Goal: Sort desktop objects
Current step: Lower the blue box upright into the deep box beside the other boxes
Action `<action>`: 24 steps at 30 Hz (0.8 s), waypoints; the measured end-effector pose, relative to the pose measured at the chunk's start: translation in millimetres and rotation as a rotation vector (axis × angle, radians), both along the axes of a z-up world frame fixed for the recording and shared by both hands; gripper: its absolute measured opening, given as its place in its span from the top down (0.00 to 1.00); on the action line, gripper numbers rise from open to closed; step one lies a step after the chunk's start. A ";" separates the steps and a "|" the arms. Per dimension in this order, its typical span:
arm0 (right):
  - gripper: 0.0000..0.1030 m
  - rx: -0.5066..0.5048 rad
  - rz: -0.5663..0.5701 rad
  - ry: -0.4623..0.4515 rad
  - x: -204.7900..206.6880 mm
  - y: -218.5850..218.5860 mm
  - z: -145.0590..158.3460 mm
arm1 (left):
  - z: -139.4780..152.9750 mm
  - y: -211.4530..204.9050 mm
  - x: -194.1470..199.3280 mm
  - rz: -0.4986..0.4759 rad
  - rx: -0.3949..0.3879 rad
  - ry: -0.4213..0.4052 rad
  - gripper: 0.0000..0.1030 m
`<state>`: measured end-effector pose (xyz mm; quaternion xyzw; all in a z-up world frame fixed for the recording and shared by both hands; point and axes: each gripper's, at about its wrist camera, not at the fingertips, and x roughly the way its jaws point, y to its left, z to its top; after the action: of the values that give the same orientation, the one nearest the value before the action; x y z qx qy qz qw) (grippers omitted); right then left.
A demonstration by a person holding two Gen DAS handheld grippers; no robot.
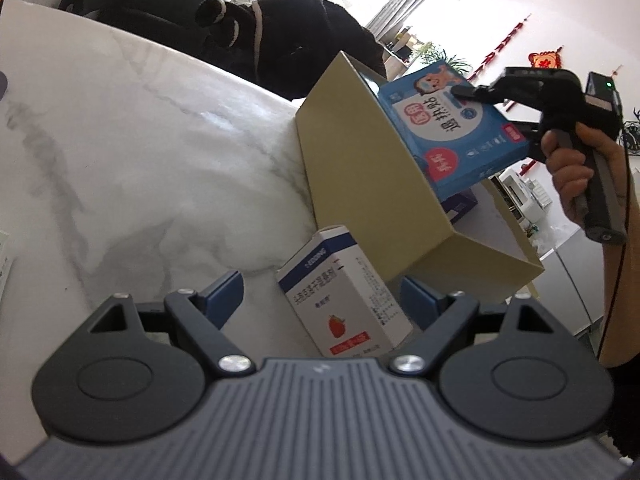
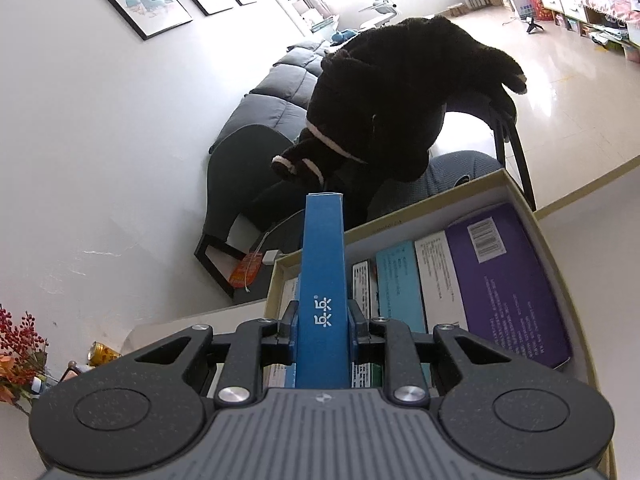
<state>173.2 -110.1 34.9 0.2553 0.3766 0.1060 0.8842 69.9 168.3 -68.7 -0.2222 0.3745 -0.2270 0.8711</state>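
My left gripper [image 1: 322,294] is open, its blue pads either side of a white medicine box with a strawberry picture [image 1: 344,292] standing on the marble table [image 1: 140,152]. Behind it stands a tan cardboard box [image 1: 360,168]. My right gripper [image 2: 322,318] is shut on a flat blue box [image 2: 322,280], held edge-up over the open cardboard box [image 2: 560,248]. The left wrist view shows that blue box's printed face [image 1: 452,128] above the cardboard box, in the right gripper [image 1: 480,94].
Several boxes lie inside the cardboard box, among them a purple one [image 2: 508,280] and a teal one [image 2: 400,284]. A chair draped with a black coat [image 2: 400,100] stands behind the table. A white card lies at the table's left edge [image 1: 5,264].
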 end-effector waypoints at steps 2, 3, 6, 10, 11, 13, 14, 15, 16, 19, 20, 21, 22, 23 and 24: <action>0.76 -0.024 -0.001 -0.002 0.8 6.3 -1.5 | 2.8 -1.2 -2.0 -0.002 0.002 -0.008 0.16; 0.76 -0.037 -0.002 -0.002 1.6 10.0 -2.6 | 4.4 -1.7 -3.2 -0.004 0.004 -0.013 0.16; 0.76 -0.098 -0.009 -0.008 5.2 24.7 -8.2 | 10.5 -4.3 -6.4 -0.010 0.019 -0.035 0.16; 0.76 -0.178 -0.011 -0.013 12.2 42.2 -18.2 | 17.7 -6.7 -10.0 -0.014 0.033 -0.056 0.16; 0.76 -0.201 -0.009 -0.015 14.1 46.9 -20.6 | 18.7 -6.5 -10.9 -0.014 0.034 -0.060 0.16; 0.75 -0.241 -0.007 -0.016 17.9 55.3 -24.7 | 20.0 -5.6 -12.7 -0.011 0.035 -0.065 0.16; 0.75 -0.261 -0.004 -0.016 19.9 59.5 -26.5 | 20.4 -5.0 -13.6 -0.009 0.035 -0.066 0.16; 0.75 -0.277 -0.004 -0.016 21.7 63.2 -28.3 | 20.6 -4.3 -14.4 -0.007 0.036 -0.066 0.16; 0.75 -0.289 -0.003 -0.014 23.8 66.2 -30.3 | 20.7 -4.3 -15.4 -0.005 0.036 -0.066 0.16; 0.73 -0.293 0.002 -0.001 30.1 71.2 -37.0 | 21.9 -4.7 -15.7 -0.006 0.044 -0.069 0.16; 0.73 -0.283 0.003 0.007 32.0 71.3 -39.4 | 23.0 -6.0 -14.5 -0.008 0.050 -0.073 0.16; 0.71 -0.272 0.004 0.015 34.0 71.5 -41.7 | 24.1 -7.3 -13.5 -0.009 0.056 -0.077 0.16; 0.71 -0.262 0.006 0.019 35.2 70.6 -42.4 | 25.3 -8.3 -12.7 -0.012 0.063 -0.084 0.16; 0.71 -0.253 0.008 0.022 36.3 69.6 -42.9 | 26.5 -9.3 -11.9 -0.015 0.069 -0.090 0.16; 0.71 -0.251 0.011 0.025 36.8 68.7 -42.8 | 27.9 -10.2 -11.3 -0.019 0.072 -0.096 0.16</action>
<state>209.9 -41.4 -8.0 0.1420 0.3992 0.0597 0.9039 58.7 158.1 -40.7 -0.1760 0.3424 -0.2319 0.8933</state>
